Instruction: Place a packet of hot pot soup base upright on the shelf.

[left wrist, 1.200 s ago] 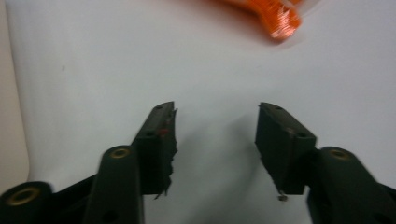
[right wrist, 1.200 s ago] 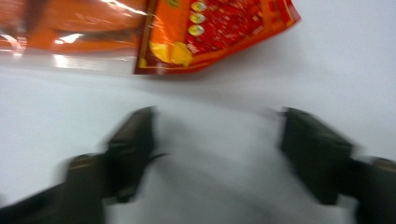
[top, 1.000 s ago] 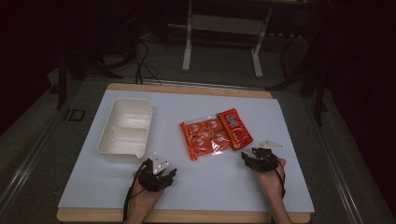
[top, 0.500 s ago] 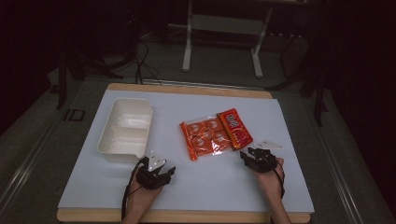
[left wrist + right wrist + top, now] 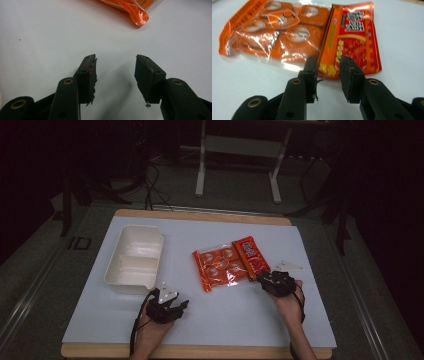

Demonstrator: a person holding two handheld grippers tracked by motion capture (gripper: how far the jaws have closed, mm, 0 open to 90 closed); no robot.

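A red snack packet (image 5: 250,257) lies flat on the white mat, overlapping the right side of a clear-and-orange snack bag (image 5: 220,267). My right gripper (image 5: 267,279) sits at the red packet's near edge. In the right gripper view the red packet (image 5: 357,37) and the orange bag (image 5: 274,35) lie ahead. My right gripper (image 5: 328,60) has just been closing its jaws. The packet's near edge lies between them, uncrumpled, with a gap still showing. My left gripper (image 5: 175,304) rests open on bare mat. Ahead of my left gripper (image 5: 116,58), a corner of the orange bag (image 5: 135,10) shows.
A white two-compartment tray (image 5: 132,260) stands at the mat's left, just beyond my left hand. A small pale scrap (image 5: 289,266) lies right of the red packet. The white mat (image 5: 225,320) covers a wooden table. A metal stand (image 5: 235,150) rises behind it.
My right gripper has crept a little forward to the red packet's near edge and its jaws have narrowed. The left gripper and both snack packs have stayed in place.
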